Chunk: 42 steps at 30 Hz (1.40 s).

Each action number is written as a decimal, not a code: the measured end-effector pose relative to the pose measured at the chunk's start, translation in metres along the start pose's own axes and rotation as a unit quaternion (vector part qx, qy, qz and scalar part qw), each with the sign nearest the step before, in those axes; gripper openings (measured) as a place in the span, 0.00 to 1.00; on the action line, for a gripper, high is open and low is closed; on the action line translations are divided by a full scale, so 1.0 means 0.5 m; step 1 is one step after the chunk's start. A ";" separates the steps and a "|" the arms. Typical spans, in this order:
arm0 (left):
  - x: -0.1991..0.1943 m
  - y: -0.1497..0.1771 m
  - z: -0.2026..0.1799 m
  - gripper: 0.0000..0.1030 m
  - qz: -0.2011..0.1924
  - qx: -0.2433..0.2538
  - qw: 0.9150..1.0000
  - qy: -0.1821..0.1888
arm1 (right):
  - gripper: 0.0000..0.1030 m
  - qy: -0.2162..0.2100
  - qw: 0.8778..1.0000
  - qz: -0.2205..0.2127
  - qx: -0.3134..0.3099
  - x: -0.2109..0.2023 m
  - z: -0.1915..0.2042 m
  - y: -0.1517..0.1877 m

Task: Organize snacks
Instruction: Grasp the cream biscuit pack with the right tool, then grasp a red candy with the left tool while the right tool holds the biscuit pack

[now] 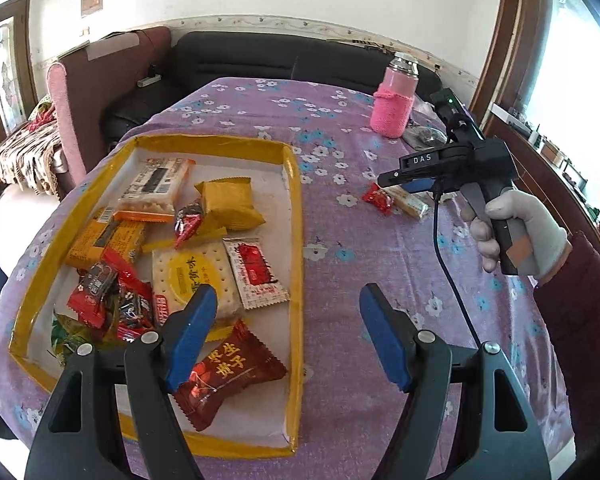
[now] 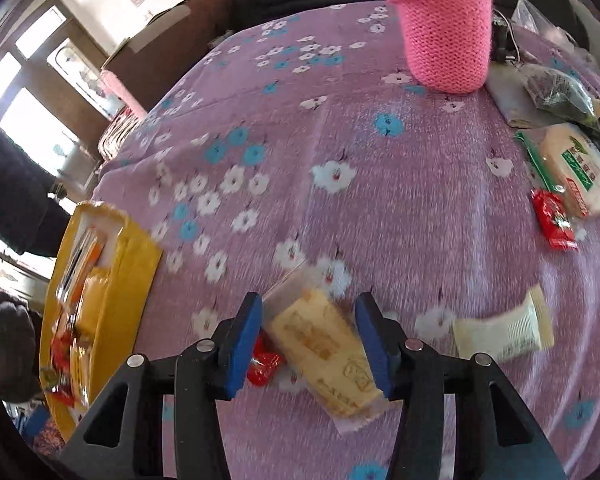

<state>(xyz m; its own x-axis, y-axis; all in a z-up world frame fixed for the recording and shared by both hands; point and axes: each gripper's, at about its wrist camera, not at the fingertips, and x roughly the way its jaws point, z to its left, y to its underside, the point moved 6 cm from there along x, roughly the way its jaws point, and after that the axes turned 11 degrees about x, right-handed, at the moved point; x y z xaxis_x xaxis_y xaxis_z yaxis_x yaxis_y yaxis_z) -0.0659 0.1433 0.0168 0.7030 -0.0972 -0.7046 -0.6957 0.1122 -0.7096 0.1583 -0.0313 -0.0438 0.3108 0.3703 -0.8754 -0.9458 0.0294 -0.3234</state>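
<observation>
Purple floral tablecloth point(image 2: 380, 208) carries a clear-wrapped biscuit pack point(image 2: 324, 348) lying between the right gripper point(image 2: 310, 344) jaws, which stand apart either side, contact unclear. Red candy point(image 2: 262, 364) sits just beside it. Left gripper point(image 1: 288, 332) hangs spread and empty over the yellow-rimmed tray point(image 1: 296, 216) of snacks

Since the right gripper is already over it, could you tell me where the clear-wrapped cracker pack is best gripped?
Grip the cracker pack across its narrow width at mid-length, coming from above. It lies flat, and the right gripper already straddles its long sides; the crimped ends are flimsy.
</observation>
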 end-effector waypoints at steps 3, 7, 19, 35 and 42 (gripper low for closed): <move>-0.004 -0.003 -0.009 0.72 -0.004 0.007 1.000 0.004 | 0.53 0.008 1.000 -0.009 -0.017 -0.011 0.003 0.023; -0.004 -0.006 -0.019 0.72 -0.004 0.011 1.000 0.007 | 0.54 0.052 0.996 -0.036 -0.070 -0.023 -0.003 0.062; 0.057 -0.044 -0.101 0.72 0.034 0.032 0.997 0.061 | 0.34 0.124 0.987 -0.082 -0.059 -0.071 -0.024 0.162; 0.360 -0.172 -0.205 0.41 0.107 0.091 0.988 0.059 | 0.34 0.029 0.989 -0.134 0.055 -0.160 -0.134 0.266; 0.362 -0.170 -0.229 0.14 0.088 0.117 0.988 0.048 | 0.34 0.037 0.988 -0.138 0.054 -0.162 -0.133 0.270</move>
<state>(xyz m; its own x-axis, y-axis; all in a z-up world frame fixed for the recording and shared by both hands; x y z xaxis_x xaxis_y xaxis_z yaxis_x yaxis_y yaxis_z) 0.1034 0.0029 -0.0517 0.5482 -0.1485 -0.8231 -0.7452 0.3602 -0.5613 0.0115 -0.1188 -0.0406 0.5605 0.2652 -0.7846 -0.8274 0.2209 -0.5164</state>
